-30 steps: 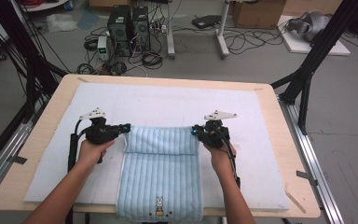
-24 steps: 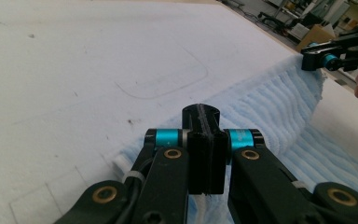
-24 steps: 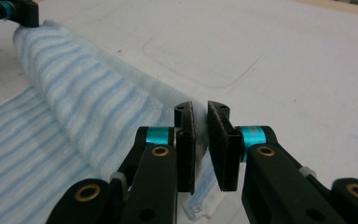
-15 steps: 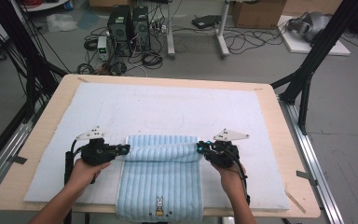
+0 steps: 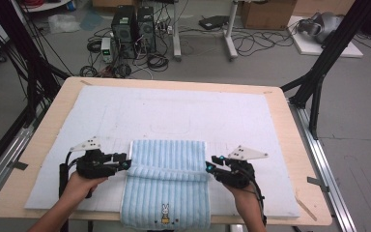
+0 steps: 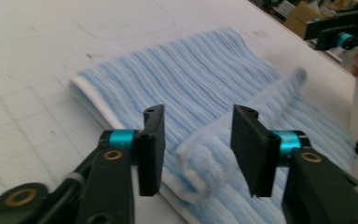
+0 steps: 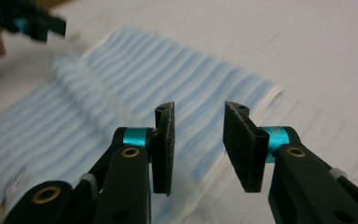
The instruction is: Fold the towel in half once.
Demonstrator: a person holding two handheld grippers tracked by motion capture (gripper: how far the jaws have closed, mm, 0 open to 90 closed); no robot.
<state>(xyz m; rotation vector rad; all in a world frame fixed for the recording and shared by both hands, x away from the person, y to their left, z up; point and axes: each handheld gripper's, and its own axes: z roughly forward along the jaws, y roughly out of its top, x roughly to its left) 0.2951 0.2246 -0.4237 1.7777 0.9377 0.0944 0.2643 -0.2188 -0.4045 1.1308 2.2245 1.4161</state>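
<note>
2 grippers have just let go of a light blue striped towel [image 5: 166, 186] that lies on the white mat [image 5: 183, 113] at the near edge of the table [image 5: 290, 140], its near end with a small rabbit emblem [image 5: 164, 213] hanging slightly past the mat toward the person. By the look of it, the work in hand is folding the towel: its far part has been brought over toward the person, so a doubled band sits across the middle with a raised ridge at the fold's free edge. This fold step seems finished and the release is under way. At the left, the left gripper [image 5: 124, 162] sits at the towel's left edge; its jaws have just been opening and now stand spread, and in the left gripper view [image 6: 196, 149] a curled lip of towel sits loose between the pads [image 6: 249, 149] without being pinched. At the right, the right gripper [image 5: 211, 165] is just beside the towel's right edge; its jaws have also just been opening, and in the right gripper view [image 7: 198, 147] they stand apart above the white hem with nothing clamped. Next, I judge, both need to back clear without dragging the fold, then take fresh hold for another fold.
</note>
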